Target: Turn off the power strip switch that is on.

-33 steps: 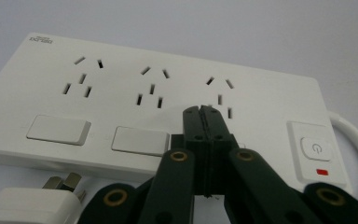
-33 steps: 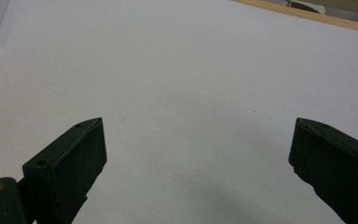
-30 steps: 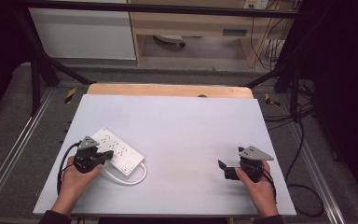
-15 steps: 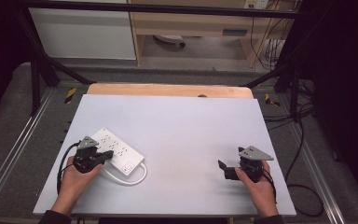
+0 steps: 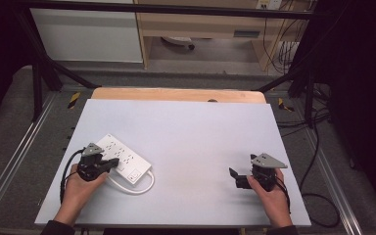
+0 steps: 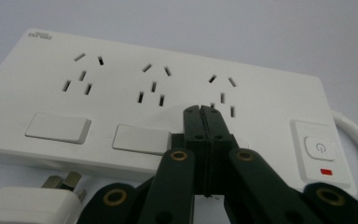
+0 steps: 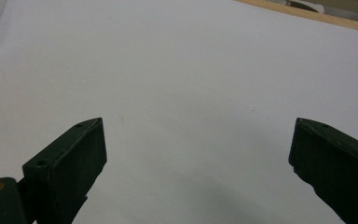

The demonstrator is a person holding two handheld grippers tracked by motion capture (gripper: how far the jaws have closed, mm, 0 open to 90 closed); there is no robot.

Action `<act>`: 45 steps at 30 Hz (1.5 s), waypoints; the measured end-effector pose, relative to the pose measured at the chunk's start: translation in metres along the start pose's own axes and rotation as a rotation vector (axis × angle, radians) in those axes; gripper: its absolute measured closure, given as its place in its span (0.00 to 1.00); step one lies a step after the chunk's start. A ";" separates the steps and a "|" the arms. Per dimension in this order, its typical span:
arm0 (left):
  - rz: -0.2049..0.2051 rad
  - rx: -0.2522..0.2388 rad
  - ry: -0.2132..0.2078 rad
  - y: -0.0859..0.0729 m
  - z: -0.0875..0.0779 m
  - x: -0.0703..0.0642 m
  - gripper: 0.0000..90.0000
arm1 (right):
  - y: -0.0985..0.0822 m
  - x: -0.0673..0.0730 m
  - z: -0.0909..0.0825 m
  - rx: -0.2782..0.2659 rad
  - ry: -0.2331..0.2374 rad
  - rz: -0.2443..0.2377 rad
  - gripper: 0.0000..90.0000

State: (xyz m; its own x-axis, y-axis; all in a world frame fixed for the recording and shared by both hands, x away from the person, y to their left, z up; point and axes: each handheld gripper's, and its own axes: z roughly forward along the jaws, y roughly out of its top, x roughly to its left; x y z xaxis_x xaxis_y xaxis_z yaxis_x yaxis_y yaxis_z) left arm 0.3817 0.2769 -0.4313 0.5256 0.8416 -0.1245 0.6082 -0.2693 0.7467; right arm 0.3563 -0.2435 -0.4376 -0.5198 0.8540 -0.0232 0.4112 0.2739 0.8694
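Note:
A white power strip lies flat on the table at the left, with a white cord looping from its near end. My left gripper is shut with nothing in it, its tips pressed over the strip's switch row. In the left gripper view the closed tips cover the third rocker switch of the power strip, beside the round power button. A white plug lies in front. My right gripper hovers open at the table's right; its jaws stand wide apart around bare table.
A wooden strip runs along the table's far edge. Black frame posts and cables stand beyond the back right corner. A cable loop hangs off the right side.

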 end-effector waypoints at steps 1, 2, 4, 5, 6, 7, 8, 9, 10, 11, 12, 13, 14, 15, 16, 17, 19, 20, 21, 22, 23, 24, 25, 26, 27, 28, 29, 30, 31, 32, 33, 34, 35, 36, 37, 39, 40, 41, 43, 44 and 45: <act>-0.002 -0.001 0.001 0.000 0.000 0.000 1.00 | 0.000 0.000 0.000 0.000 0.000 0.000 0.05; -0.001 0.000 0.002 0.000 0.000 0.000 1.00 | 0.000 0.000 0.000 0.001 0.000 0.000 0.05; 0.007 -0.002 0.006 0.000 0.000 -0.001 1.00 | 0.000 0.000 0.000 0.000 0.001 -0.001 0.05; 0.008 -0.004 0.006 0.000 0.000 -0.001 1.00 | 0.000 0.000 0.000 0.000 0.001 0.000 0.05; 0.009 -0.006 0.006 -0.001 0.000 -0.001 1.00 | 0.000 0.000 0.000 0.000 0.001 0.000 0.05; 0.009 -0.008 0.007 -0.001 0.000 -0.001 1.00 | 0.000 0.000 0.000 0.001 0.000 0.000 0.05; 0.010 -0.009 0.007 -0.001 0.001 -0.001 1.00 | 0.000 0.000 0.000 0.001 0.000 0.000 0.05; 0.014 -0.010 0.008 -0.001 0.001 -0.001 1.00 | 0.000 0.000 0.000 0.000 0.001 0.000 0.05; 0.015 -0.010 0.008 -0.001 0.001 -0.001 1.00 | 0.000 0.000 0.000 0.000 0.001 0.000 0.05; 0.016 -0.011 0.009 -0.001 0.001 -0.001 1.00 | 0.000 0.000 0.000 0.000 0.001 -0.001 0.05; 0.018 -0.010 0.010 -0.001 0.001 -0.002 1.00 | 0.000 0.000 0.000 0.000 0.000 -0.001 0.05; 0.020 -0.010 0.010 -0.001 0.000 -0.002 1.00 | 0.000 0.000 0.000 0.001 0.001 0.000 0.05; 0.019 -0.010 0.010 -0.001 0.000 -0.002 1.00 | 0.000 0.000 0.000 0.000 0.001 0.001 0.05; 0.020 -0.010 0.010 -0.001 0.000 -0.002 1.00 | 0.000 0.000 0.000 0.000 0.001 0.001 0.05; 0.021 -0.011 0.011 -0.001 0.001 -0.002 1.00 | 0.000 0.000 0.000 0.000 0.000 0.000 0.05; 0.021 -0.011 0.012 -0.001 0.001 -0.002 1.00 | 0.000 0.000 0.000 0.000 0.000 0.000 0.05; 0.021 -0.012 0.013 -0.001 0.000 -0.002 1.00 | 0.000 0.000 0.000 0.000 0.000 0.001 0.05; 0.022 -0.012 0.013 -0.001 0.000 -0.002 1.00 | 0.000 0.000 0.000 -0.001 0.000 -0.002 0.05; 0.022 -0.014 0.014 -0.001 0.001 -0.003 1.00 | 0.000 0.000 0.000 -0.002 0.000 -0.003 0.05; 0.024 -0.014 0.015 -0.001 0.001 -0.003 1.00 | 0.000 0.000 0.000 -0.002 0.000 -0.003 0.05; 0.024 -0.015 0.016 -0.001 0.001 -0.003 1.00 | 0.000 0.000 0.000 -0.002 0.000 -0.003 0.05; 0.025 -0.016 0.017 -0.001 0.001 -0.003 1.00 | 0.000 0.000 0.000 -0.002 0.000 -0.003 0.05; 0.025 -0.017 0.017 -0.001 0.001 -0.003 1.00 | 0.000 0.000 0.000 -0.002 0.000 -0.003 0.05; 0.024 -0.021 0.017 -0.001 0.000 -0.003 1.00 | 0.000 0.000 0.000 -0.002 0.000 -0.003 0.05; 0.023 -0.023 0.016 -0.001 0.000 -0.003 1.00 | 0.000 -0.001 0.000 -0.002 0.000 -0.003 0.05; 0.024 -0.027 0.016 0.000 0.000 -0.003 1.00 | 0.000 -0.001 0.000 -0.002 0.000 -0.003 0.05; 0.026 -0.029 0.014 0.000 0.000 -0.003 1.00 | 0.000 0.000 0.000 -0.003 0.000 -0.003 0.05; 0.025 -0.032 0.011 0.000 -0.001 -0.003 1.00 | 0.000 0.000 0.000 -0.002 0.000 -0.004 0.05; 0.026 -0.035 0.007 0.000 -0.001 -0.004 1.00 | 0.000 0.000 0.000 -0.002 0.000 -0.003 0.05; 0.028 -0.039 0.006 0.000 -0.001 -0.004 1.00 | 0.000 0.000 0.000 -0.003 0.000 -0.003 0.05; 0.029 -0.042 0.002 0.001 -0.001 -0.005 1.00 | 0.000 0.000 0.000 -0.002 0.000 -0.003 0.05; 0.029 -0.045 -0.003 0.001 -0.001 -0.006 1.00 | 0.000 0.000 0.000 -0.002 0.000 -0.003 0.05; 0.031 -0.051 -0.009 0.001 -0.001 -0.007 1.00 | 0.000 0.000 0.000 -0.002 0.000 -0.003 0.05; 0.038 -0.053 -0.012 0.002 -0.001 -0.008 1.00 | 0.000 0.000 0.000 -0.002 0.000 -0.003 0.05; 0.043 -0.056 -0.014 0.002 -0.001 -0.009 1.00 | 0.000 0.000 0.000 -0.002 0.001 -0.002 0.05; 0.053 -0.060 -0.023 0.003 0.000 -0.011 1.00 | 0.000 0.000 0.000 -0.002 0.001 -0.002 0.05; 0.058 -0.064 -0.026 0.004 0.000 -0.013 1.00 | 0.000 0.000 0.000 -0.002 0.000 -0.002 0.05; 0.061 -0.067 -0.026 0.004 0.001 -0.014 1.00 | 0.000 0.000 0.000 -0.002 0.001 -0.002 0.05; 0.067 -0.071 -0.028 0.005 0.002 -0.016 1.00 | 0.000 0.000 0.000 -0.003 0.000 -0.004 0.05; 0.071 -0.076 -0.028 0.006 0.003 -0.018 1.00 | 0.000 0.000 0.000 -0.003 0.000 -0.003 0.05; 0.078 -0.077 -0.030 0.007 0.004 -0.020 1.00 | 0.000 -0.001 0.000 -0.003 0.000 -0.003 0.05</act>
State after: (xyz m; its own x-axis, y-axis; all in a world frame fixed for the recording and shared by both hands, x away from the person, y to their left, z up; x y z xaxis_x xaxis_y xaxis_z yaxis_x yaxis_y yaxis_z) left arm 0.3783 0.2561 -0.4261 0.5878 0.8047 -0.0832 0.5181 -0.2954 0.8027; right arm 0.3564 -0.2440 -0.4374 -0.5207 0.8534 -0.0258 0.4075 0.2750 0.8708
